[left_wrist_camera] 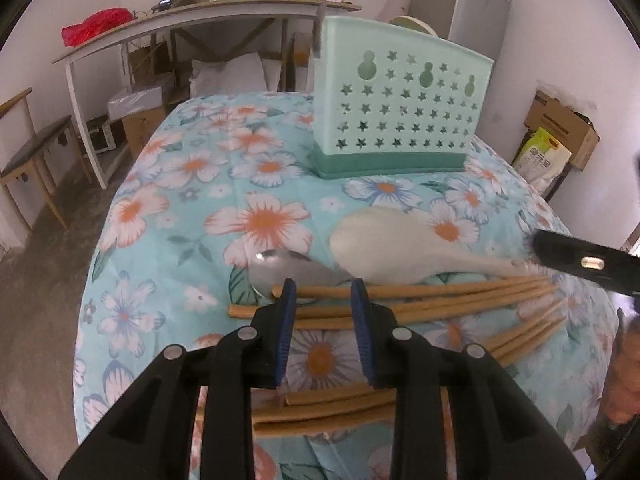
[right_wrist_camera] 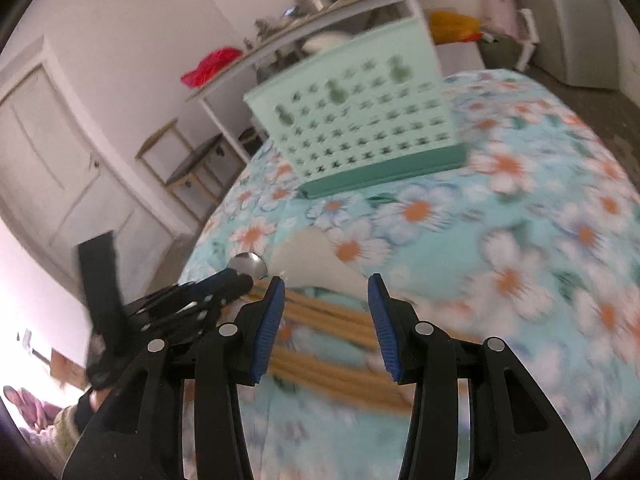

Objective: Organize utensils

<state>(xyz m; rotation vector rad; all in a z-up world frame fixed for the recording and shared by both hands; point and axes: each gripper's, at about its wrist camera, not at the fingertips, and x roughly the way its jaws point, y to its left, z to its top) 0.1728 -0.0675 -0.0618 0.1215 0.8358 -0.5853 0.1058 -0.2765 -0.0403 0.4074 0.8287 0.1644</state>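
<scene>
A mint-green utensil holder (left_wrist_camera: 400, 108) (right_wrist_camera: 360, 120) with star holes stands at the far side of the floral tablecloth (left_wrist_camera: 180, 200). In front of it lie a white rice paddle (left_wrist_camera: 392, 244) (right_wrist_camera: 316, 256), a metal spoon (left_wrist_camera: 280, 272) (right_wrist_camera: 248, 264) and several wooden chopsticks (left_wrist_camera: 440, 300) (right_wrist_camera: 320, 312). More chopsticks (left_wrist_camera: 332, 408) lie under my left fingers. My left gripper (left_wrist_camera: 323, 296) hovers open over the chopsticks' left ends, gripping nothing. My right gripper (right_wrist_camera: 326, 284) is open above the paddle handle and chopsticks, and its view is blurred. One right finger (left_wrist_camera: 580, 264) shows at the right edge.
A dark handle (left_wrist_camera: 320, 32) sticks up from the holder's left end. Behind the table stands a cluttered white bench (left_wrist_camera: 200, 20), with a stool (left_wrist_camera: 36, 152) at the left and cardboard boxes (left_wrist_camera: 560, 128) at the right. A person (right_wrist_camera: 24, 404) is at the lower left.
</scene>
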